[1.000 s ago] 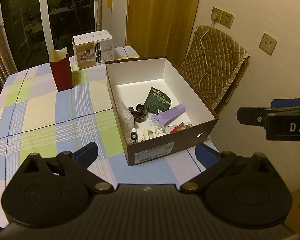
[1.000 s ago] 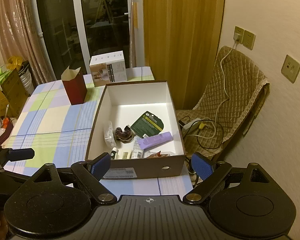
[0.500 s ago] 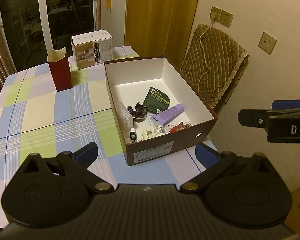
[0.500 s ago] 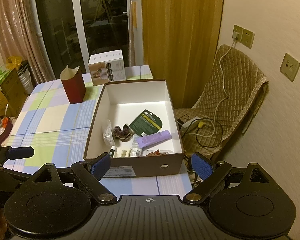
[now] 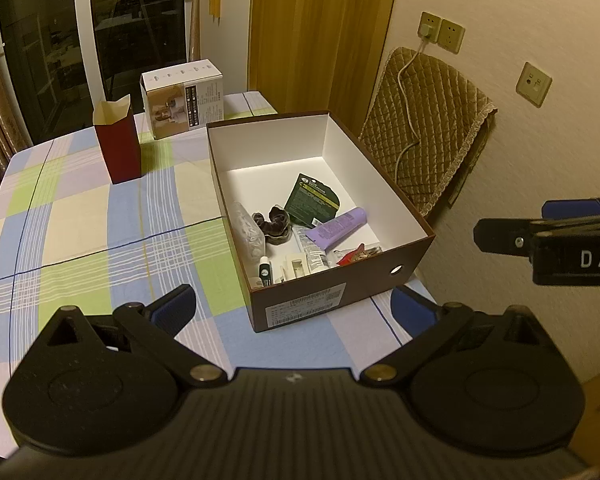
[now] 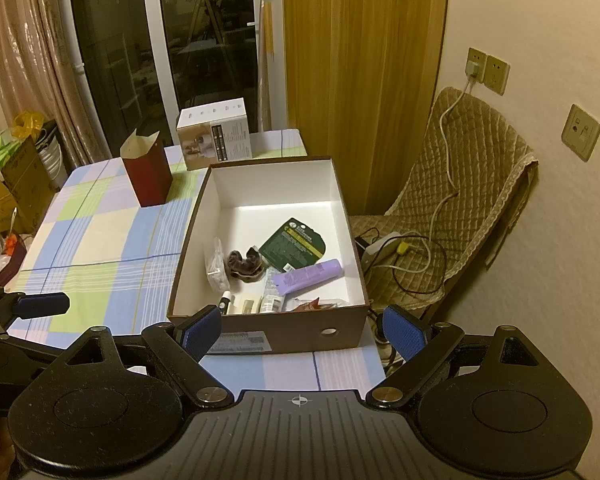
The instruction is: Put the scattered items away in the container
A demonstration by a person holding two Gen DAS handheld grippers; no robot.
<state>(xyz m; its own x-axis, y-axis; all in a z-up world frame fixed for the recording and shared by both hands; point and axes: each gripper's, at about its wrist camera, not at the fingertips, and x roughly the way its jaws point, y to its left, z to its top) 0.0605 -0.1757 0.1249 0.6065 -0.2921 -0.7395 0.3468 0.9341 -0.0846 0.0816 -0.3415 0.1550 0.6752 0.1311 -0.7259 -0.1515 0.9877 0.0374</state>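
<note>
Both grippers — left gripper [image 5: 292,306], right gripper [image 6: 302,334] — wide, empty, just short of the filled box [image 6: 300,330].

The shoebox [image 6: 268,332] sits on the table [image 6: 100,248] straight ahead of the right gripper's fingers [image 6: 198,334], its near wall between them. Inside, a tube [image 6: 306,277], packet [image 6: 294,245] and scrunchie [image 6: 246,263] lie toward that wall. Beyond the left finger stand a carton [image 6: 148,174] and printed box [image 6: 214,134].
</note>
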